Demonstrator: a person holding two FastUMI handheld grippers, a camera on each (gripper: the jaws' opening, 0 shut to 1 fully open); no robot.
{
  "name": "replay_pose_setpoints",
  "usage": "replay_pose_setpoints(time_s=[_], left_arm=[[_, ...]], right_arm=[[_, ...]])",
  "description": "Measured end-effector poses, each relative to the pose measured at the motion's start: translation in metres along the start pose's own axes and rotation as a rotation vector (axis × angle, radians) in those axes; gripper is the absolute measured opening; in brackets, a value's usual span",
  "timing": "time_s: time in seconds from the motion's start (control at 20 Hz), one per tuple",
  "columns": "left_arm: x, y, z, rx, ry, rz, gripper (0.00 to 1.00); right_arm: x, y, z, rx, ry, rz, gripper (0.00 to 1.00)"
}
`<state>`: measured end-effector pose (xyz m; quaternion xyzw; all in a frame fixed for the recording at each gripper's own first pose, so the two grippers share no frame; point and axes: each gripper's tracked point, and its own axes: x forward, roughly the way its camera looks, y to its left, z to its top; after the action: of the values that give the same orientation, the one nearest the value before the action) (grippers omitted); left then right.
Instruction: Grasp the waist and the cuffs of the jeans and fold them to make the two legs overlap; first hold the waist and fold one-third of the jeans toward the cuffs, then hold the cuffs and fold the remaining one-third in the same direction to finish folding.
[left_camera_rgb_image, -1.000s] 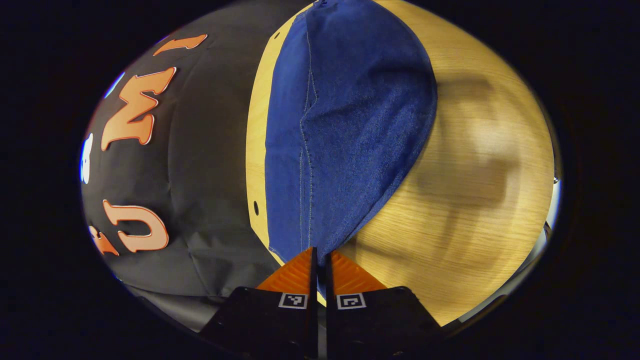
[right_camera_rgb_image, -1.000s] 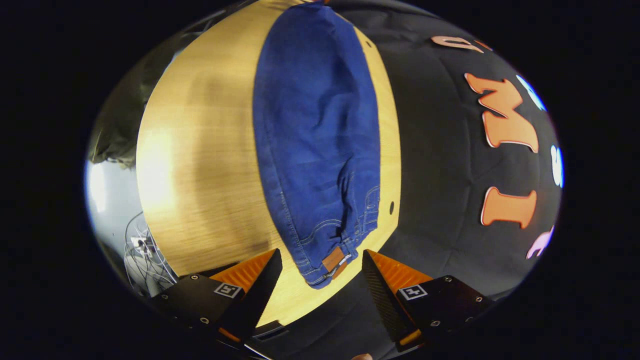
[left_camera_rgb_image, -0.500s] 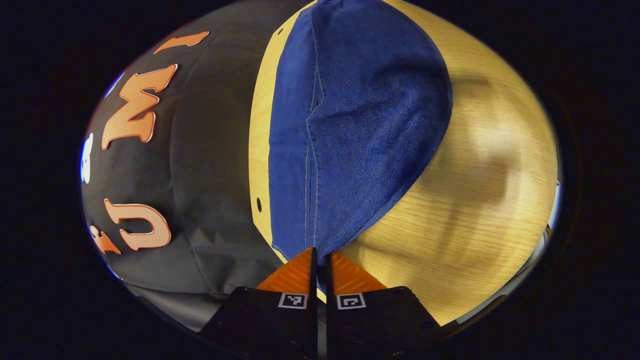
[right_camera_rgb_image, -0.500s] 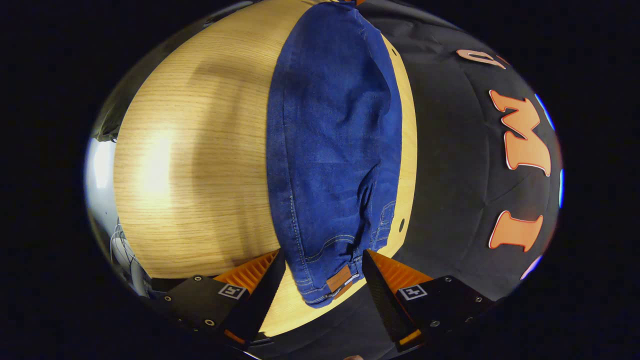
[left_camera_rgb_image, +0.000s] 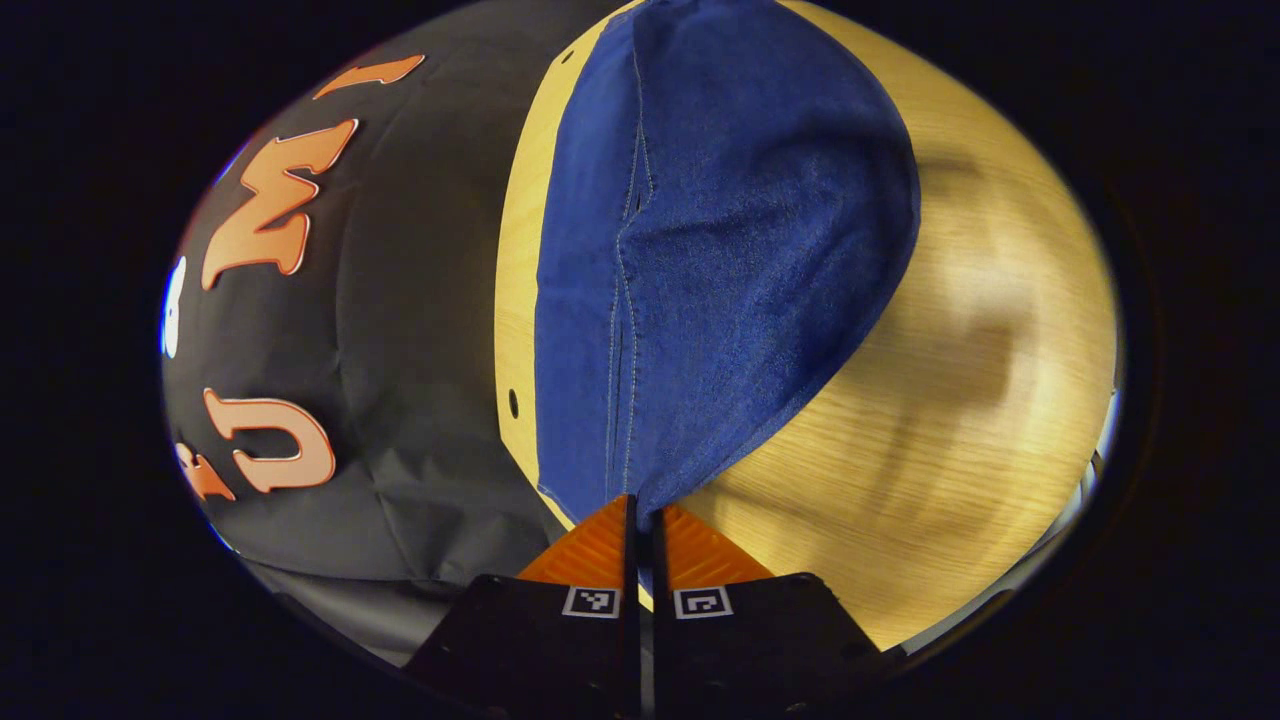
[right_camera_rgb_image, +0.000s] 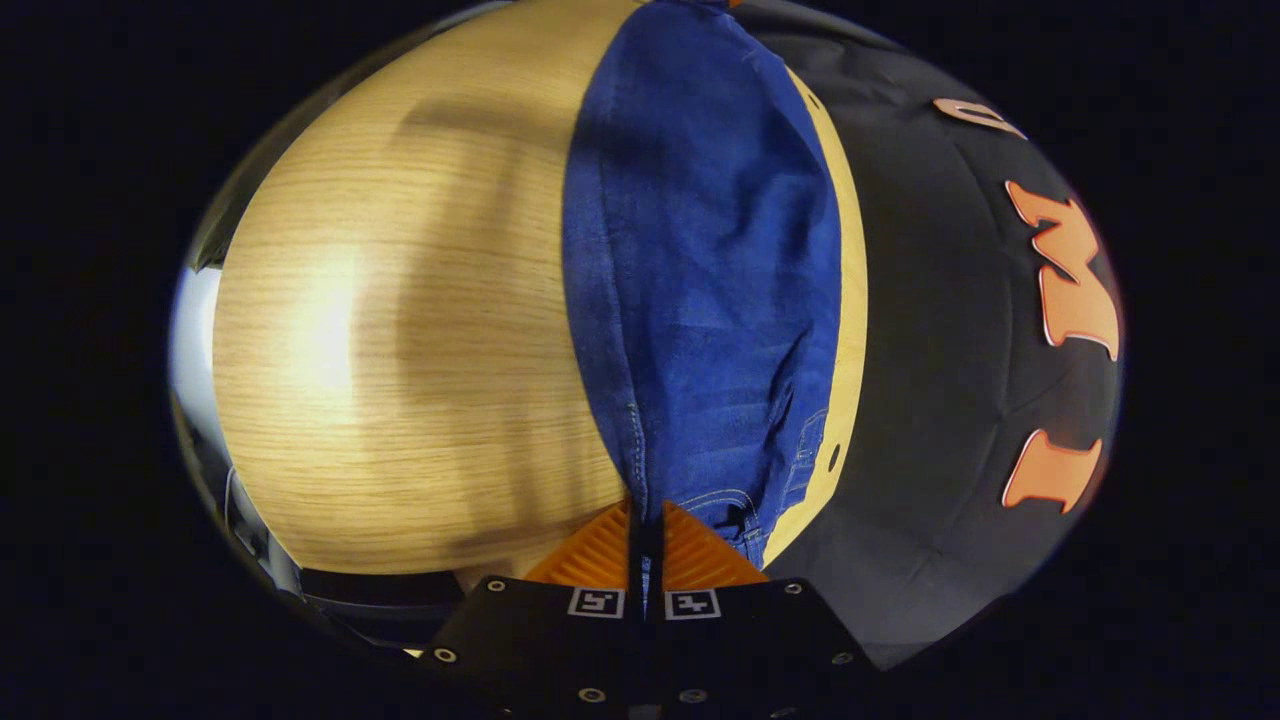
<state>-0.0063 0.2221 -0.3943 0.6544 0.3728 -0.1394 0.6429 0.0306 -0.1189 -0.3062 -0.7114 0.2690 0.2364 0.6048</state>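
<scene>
Two pairs of tongs are seen pinching opposite ends of dark blue denim jeans (left_camera_rgb_image: 720, 260) laid lengthwise along the far edge of a pale wood-grain worktop (left_camera_rgb_image: 950, 420), beside the black cloth wall (left_camera_rgb_image: 400, 330). In the left gripper view, the left tongs (left_camera_rgb_image: 642, 520) are pressed together on the cuff end. In the right gripper view, the right tongs (right_camera_rgb_image: 645, 525) are clamped on the stitched waist end of the jeans (right_camera_rgb_image: 710, 290).
</scene>
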Motion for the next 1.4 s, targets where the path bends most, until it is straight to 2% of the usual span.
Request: replay_pose_setpoints(time_s=[0.25, 0.4, 0.55, 0.7, 0.8, 0.85, 1.0, 1.05, 1.1, 1.4], left_arm=[[-0.017, 0.003, -0.002, -0.1, 0.009, -0.085, 0.05], [-0.024, 0.009, 0.0, -0.122, -0.019, -0.211, 0.05], [-0.03, 0.033, -0.006, -0.102, -0.044, -0.303, 0.05], [-0.033, 0.06, -0.011, -0.13, -0.06, -0.446, 0.05], [-0.026, 0.074, -0.014, -0.15, -0.049, -0.529, 0.05], [-0.019, 0.083, -0.013, -0.149, -0.057, -0.55, 0.05], [0.003, 0.114, -0.006, -0.106, -0.08, -0.552, 0.05], [0.011, 0.122, -0.008, -0.094, -0.078, -0.567, 0.06], [0.019, 0.128, -0.008, -0.085, -0.079, -0.581, 0.06], [0.094, 0.162, 0.008, -0.019, -0.068, -0.644, 0.07]], right_arm=[[-0.02, -0.026, -0.001, 0.178, -0.015, -0.001, 0.0], [-0.03, -0.049, -0.001, 0.306, -0.011, 0.003, 0.0], [-0.038, -0.085, -0.001, 0.447, -0.005, 0.001, 0.0], [-0.042, -0.114, 0.002, 0.522, 0.009, 0.004, 0.0], [-0.039, -0.128, 0.001, 0.587, 0.015, 0.032, 0.0], [-0.036, -0.135, 0.002, 0.613, 0.022, 0.051, 0.0], [-0.028, -0.153, 0.002, 0.679, 0.051, 0.095, 0.0], [-0.025, -0.16, 0.002, 0.708, 0.054, 0.105, 0.03], [-0.022, -0.168, 0.005, 0.744, 0.054, 0.116, 0.0], [0.028, -0.207, 0.007, 0.922, 0.112, 0.124, 0.01]])
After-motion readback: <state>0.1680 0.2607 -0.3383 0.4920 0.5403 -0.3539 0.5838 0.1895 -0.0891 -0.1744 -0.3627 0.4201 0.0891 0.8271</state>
